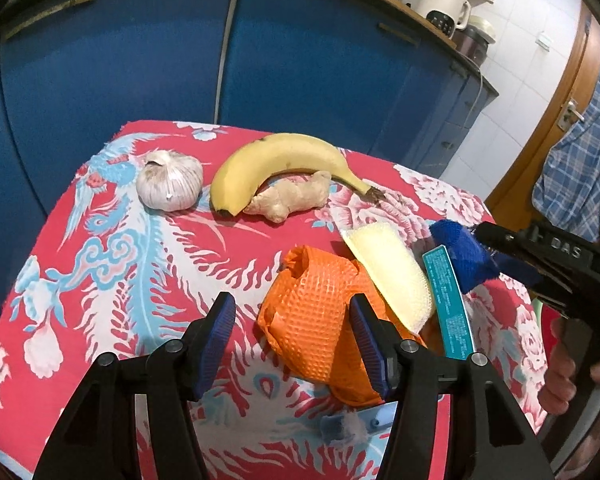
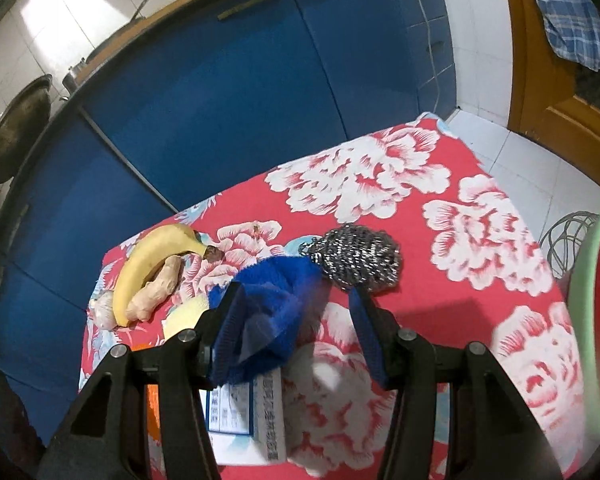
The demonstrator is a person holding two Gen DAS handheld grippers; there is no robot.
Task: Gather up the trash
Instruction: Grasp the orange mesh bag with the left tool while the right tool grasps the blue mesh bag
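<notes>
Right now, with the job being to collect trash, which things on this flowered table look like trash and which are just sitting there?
Likely trash:
crumpled orange bag
blue mesh net
small printed carton
pale yellow foam net

Probably just lying about:
yellow banana
white garlic bulb
beige ginger root
steel wire scourer

Both wrist views are bright and evenly lit from overhead, with saturated colour on the red floral tablecloth. Fisheye distortion bends the glossy blue cabinet doors into arcs, and a dark vignette closes off every corner. Soft sheen rather than hard glare lies on those doors; the white wall tiles in the right view are nearly blown out. The left view is crisp at centre, with short soft shadows under the yellow banana and the orange textured bag. In the right view, the blue mesh cloth is smeared by motion blur, and a large dark shadow falls on the cloth beside the steel wire scourer.
</notes>
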